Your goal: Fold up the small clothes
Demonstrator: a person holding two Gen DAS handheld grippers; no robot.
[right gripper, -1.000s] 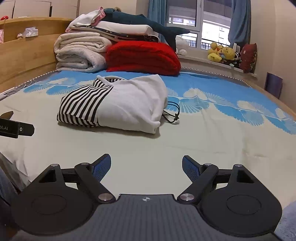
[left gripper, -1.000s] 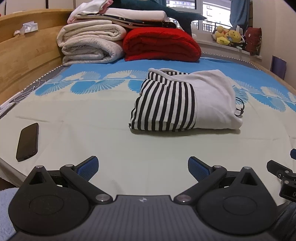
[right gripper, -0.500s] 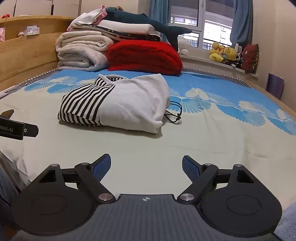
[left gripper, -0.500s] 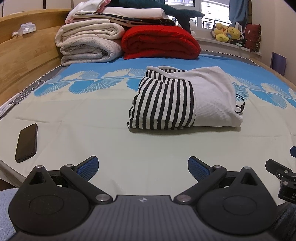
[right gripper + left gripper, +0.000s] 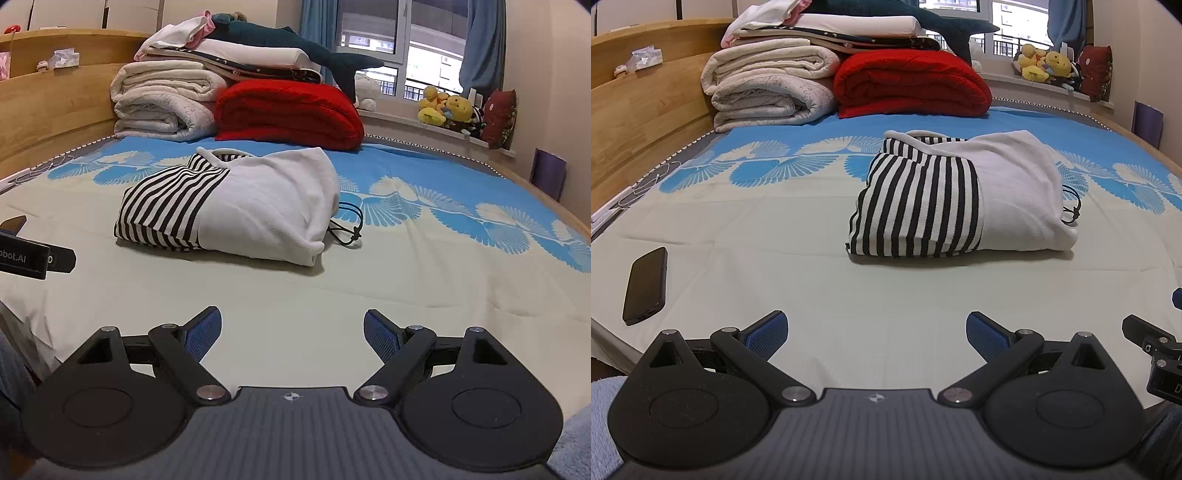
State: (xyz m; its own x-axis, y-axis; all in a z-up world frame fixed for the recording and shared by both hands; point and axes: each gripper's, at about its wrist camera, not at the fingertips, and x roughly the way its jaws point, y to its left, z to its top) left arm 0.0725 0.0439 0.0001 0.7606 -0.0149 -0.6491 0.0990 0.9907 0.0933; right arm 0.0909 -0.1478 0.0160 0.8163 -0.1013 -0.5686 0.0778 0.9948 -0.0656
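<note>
Short of the folded garment (image 5: 956, 199), left claw (image 5: 877, 334) level, wide open, empty, right claw (image 5: 291, 332) likewise

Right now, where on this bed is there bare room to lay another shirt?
Bare sheet lies between the phone and the folded garment, and right of its drawstring. The far end is crowded with stacked blankets and a red quilt.

- A bed (image 5: 424, 280) is filling the room, its sheet pale in front and running blue with white fan shapes farther back;
- a wooden headboard (image 5: 639, 125) is standing along the left;
- a window (image 5: 402, 48) is letting in daylight, blue curtains (image 5: 480, 40) hanging beside it;
- soft toys (image 5: 447, 110) are sitting on the sill;
- cream walls are rising at right.
</note>
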